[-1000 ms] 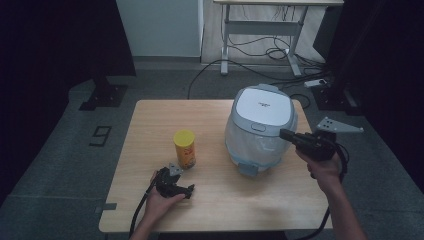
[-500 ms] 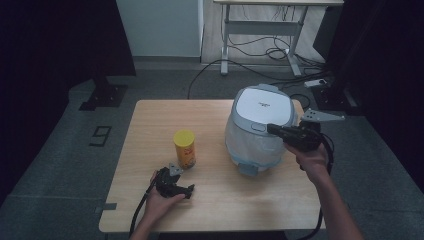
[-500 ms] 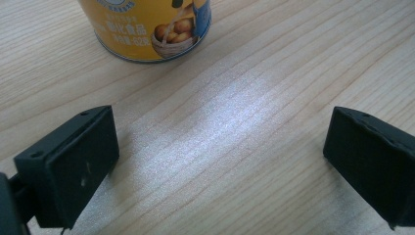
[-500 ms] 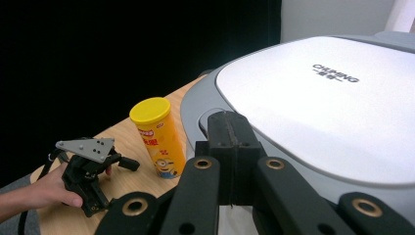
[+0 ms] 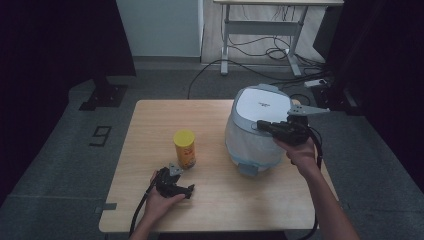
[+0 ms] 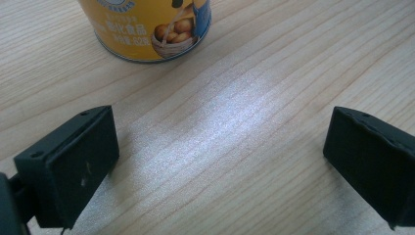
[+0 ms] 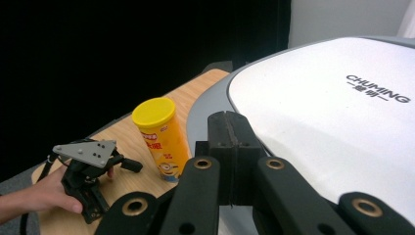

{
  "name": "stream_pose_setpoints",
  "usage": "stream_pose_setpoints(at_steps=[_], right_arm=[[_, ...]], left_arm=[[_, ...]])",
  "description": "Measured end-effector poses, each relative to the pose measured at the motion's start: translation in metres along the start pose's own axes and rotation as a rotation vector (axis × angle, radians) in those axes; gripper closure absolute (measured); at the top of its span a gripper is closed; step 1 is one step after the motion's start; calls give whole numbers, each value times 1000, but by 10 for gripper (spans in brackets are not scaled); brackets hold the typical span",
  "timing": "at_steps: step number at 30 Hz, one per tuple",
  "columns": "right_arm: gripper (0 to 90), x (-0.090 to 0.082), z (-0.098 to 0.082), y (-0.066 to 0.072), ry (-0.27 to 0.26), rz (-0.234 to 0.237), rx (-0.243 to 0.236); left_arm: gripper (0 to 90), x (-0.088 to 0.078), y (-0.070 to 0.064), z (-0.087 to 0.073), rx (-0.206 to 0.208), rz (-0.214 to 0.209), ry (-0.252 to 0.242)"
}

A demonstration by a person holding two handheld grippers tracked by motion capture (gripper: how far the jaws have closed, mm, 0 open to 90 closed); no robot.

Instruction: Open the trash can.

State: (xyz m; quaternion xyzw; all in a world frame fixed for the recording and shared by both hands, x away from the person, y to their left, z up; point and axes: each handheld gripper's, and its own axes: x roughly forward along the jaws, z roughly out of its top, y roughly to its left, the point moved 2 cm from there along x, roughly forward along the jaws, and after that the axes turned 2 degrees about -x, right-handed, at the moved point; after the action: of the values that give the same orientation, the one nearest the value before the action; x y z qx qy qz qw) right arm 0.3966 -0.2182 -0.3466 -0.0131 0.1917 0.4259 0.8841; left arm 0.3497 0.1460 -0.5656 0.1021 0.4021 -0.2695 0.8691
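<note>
Light wooden table (image 5: 215,210) with a yellow can (image 5: 184,148) (lid on) and a grey-white cooker (image 5: 252,142).

Dim room, table (image 5: 210,200) lit from above, glare on its wood.

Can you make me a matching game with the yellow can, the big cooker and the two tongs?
Things:
1. yellow can
2. cooker
3. left tongs
4. right tongs

Descriptions:
A. white lid with dark lettering
B. shut tight, over the cooker's lid
C. wide open above bare table
D. standing upright in the middle of the table

Pairs: 1-D, 2-A, 3-C, 4-B
</note>
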Motion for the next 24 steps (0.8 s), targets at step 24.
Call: stream_pose_setpoints(at_steps=[24], right_arm=[[894, 0, -6, 0, -24, 5, 4]], left_arm=[[0, 0, 0, 0, 1, -2, -1]])
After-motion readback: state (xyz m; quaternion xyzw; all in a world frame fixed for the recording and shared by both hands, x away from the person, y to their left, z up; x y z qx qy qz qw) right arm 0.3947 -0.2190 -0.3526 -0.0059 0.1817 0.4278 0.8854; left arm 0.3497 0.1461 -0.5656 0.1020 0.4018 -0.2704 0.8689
